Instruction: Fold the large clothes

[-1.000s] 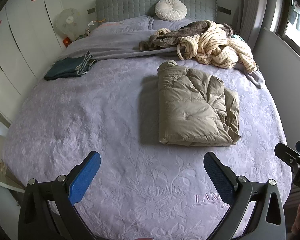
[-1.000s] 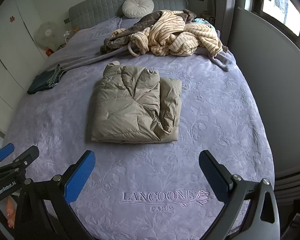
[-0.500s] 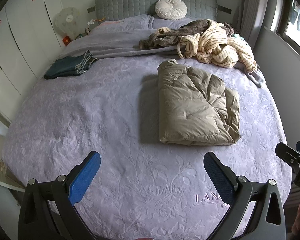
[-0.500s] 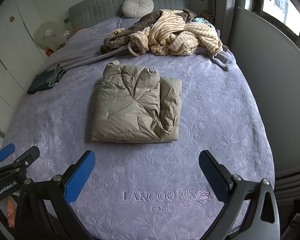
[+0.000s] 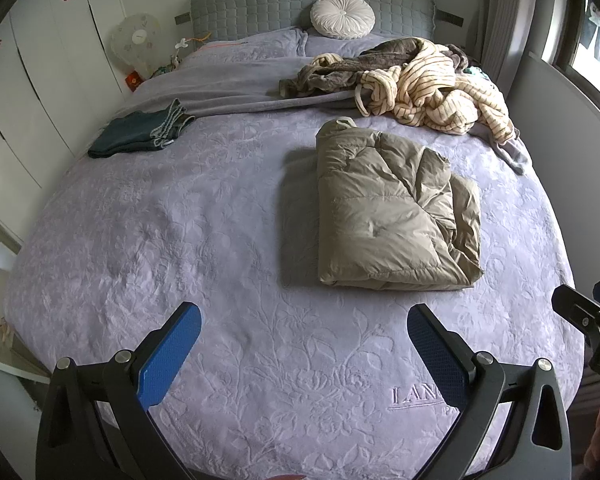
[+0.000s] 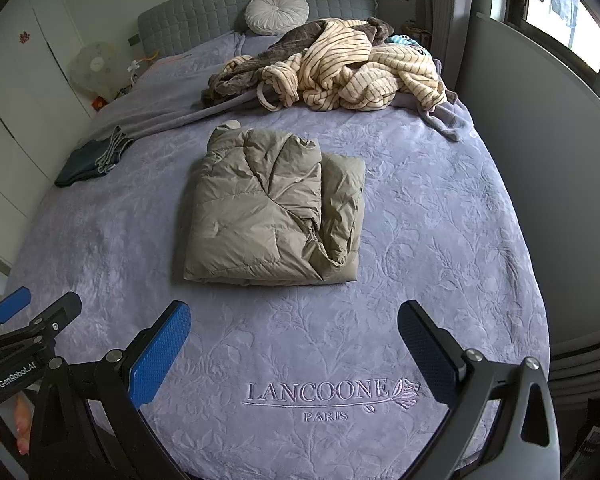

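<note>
My left gripper [image 5: 304, 336] and right gripper [image 6: 294, 334] both hover with jaws spread wide, holding nothing, above the bed's [image 6: 440, 240] foot. The folded puffer jacket [image 6: 272, 212] lies mid-bed, well ahead of me.

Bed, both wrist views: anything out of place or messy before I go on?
Yes. A striped cream robe lies tangled with a brown garment in an unfolded heap by the round pillow. The khaki puffer jacket and dark jeans sit folded.
</note>
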